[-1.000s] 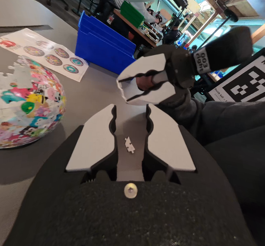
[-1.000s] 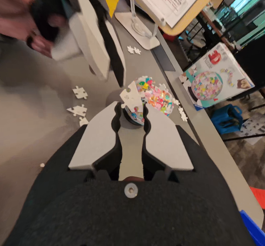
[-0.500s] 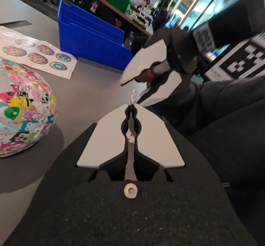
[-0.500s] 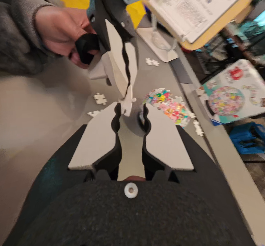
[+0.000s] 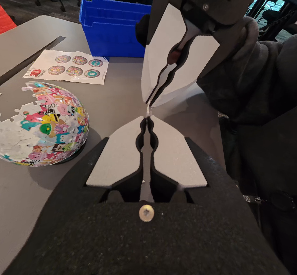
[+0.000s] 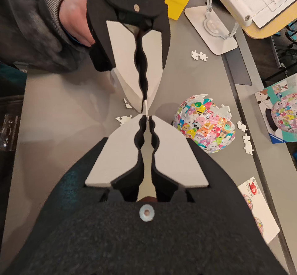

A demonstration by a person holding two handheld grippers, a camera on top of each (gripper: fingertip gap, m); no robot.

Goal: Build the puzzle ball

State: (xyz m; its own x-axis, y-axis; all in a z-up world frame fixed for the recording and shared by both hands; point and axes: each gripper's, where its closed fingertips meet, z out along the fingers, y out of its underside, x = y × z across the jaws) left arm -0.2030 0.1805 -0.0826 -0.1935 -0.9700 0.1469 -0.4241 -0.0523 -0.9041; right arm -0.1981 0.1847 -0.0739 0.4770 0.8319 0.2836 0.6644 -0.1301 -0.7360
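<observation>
Left wrist view: left gripper (image 5: 147,118) and right gripper (image 5: 149,103) fingers both clamp one white puzzle piece (image 5: 148,110) tip to tip. Left of them, the half-built puzzle ball (image 5: 46,126) sits on the grey surface (image 5: 120,94); a blue bin (image 5: 112,31) stands beyond.

The half-built, many-coloured puzzle ball (image 6: 204,125) shines glossy, seemingly plastic. Both grippers have matt white finger plates on grainy black bodies, each with a metal screw (image 5: 146,213). The grey tabletop (image 5: 48,195) is smooth and matt; the blue bin (image 5: 112,29) is moulded plastic.

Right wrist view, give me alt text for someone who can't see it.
Two grippers meet tip to tip, right gripper and left gripper both pinching one white puzzle piece above a grey table. A colourful, unfinished puzzle ball sits to the right among loose pieces.
</observation>
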